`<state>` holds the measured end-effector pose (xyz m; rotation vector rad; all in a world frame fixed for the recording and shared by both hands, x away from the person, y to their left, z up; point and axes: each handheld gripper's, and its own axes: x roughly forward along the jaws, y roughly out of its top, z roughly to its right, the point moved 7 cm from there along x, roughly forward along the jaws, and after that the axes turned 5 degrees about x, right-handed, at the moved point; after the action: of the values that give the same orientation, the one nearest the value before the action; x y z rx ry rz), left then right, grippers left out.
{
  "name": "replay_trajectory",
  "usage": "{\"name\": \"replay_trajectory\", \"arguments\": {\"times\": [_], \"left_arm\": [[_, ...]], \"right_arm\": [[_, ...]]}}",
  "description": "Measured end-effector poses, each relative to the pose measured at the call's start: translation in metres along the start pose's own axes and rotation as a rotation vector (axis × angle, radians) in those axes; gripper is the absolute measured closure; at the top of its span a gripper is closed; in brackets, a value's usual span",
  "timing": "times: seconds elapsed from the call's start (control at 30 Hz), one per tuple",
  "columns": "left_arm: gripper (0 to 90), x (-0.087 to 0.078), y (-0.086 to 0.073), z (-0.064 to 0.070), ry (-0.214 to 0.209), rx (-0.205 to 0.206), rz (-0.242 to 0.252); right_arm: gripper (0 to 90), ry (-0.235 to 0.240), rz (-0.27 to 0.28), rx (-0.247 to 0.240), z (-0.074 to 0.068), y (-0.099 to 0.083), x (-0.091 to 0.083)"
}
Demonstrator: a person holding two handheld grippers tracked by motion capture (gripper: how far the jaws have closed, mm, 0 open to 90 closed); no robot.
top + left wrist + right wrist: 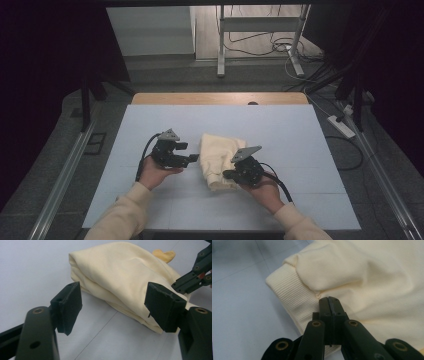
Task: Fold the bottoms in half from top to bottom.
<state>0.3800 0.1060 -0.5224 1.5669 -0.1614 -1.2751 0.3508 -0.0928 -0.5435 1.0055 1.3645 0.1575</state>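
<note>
A cream sweatshirt lies folded into a thick bundle on the pale blue table top. My left gripper is open just left of the bundle, nothing between its jaws; in the left gripper view the folded sweatshirt lies beyond the left gripper. My right gripper sits at the bundle's near right corner. Its jaws are pressed together at a small pucker in the sweatshirt beside the ribbed cuff. The right gripper appears to pinch that fabric.
An orange-yellow patch peeks out behind the bundle. A wooden strip edges the far side of the table. Beyond it stand a metal frame and floor cables. A power strip lies on the floor at right.
</note>
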Motion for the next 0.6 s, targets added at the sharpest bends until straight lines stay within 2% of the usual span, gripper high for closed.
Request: {"name": "replay_trajectory", "arguments": {"times": [0.33,0.4,0.6], "left_arm": [[29.5,0.0,0.0,0.0,0.003,0.003,0.001],[29.5,-0.001,0.0,0.0,0.003,0.003,0.003],[29.5,-0.004,0.001,0.0,0.0,-0.003,0.015]], "right_arm": [[89.4,0.0,0.021,0.002,0.0,0.0,-0.001],[89.3,-0.004,0.036,-0.007,0.001,0.002,-0.004],[89.0,-0.03,0.078,0.009,0.009,0.006,-0.019]]}}
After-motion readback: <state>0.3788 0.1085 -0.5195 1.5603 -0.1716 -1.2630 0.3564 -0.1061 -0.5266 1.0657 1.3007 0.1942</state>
